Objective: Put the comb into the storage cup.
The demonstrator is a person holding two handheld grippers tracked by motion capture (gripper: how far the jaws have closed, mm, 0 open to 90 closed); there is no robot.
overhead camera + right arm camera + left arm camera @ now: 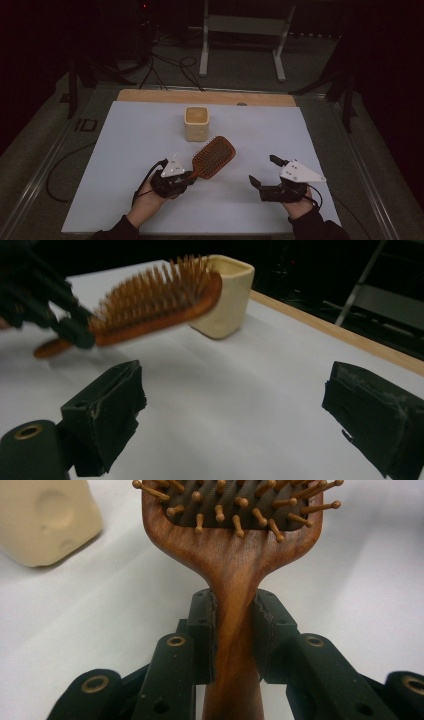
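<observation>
My left gripper (190,176) clamps the handle of the wooden hairbrush (214,156), bristles up, its head raised over the white sheet (125,165) just in front of the cream square cup (196,123). My right gripper (265,171) hangs wide open with nothing between its pads, well apart to the right. I can read no brand, label or writing on brush or cup.

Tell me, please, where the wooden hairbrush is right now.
In the high view the hairbrush sits left of centre, its handle clamped in the left gripper, its bristled head just in front of the cream cup.
</observation>
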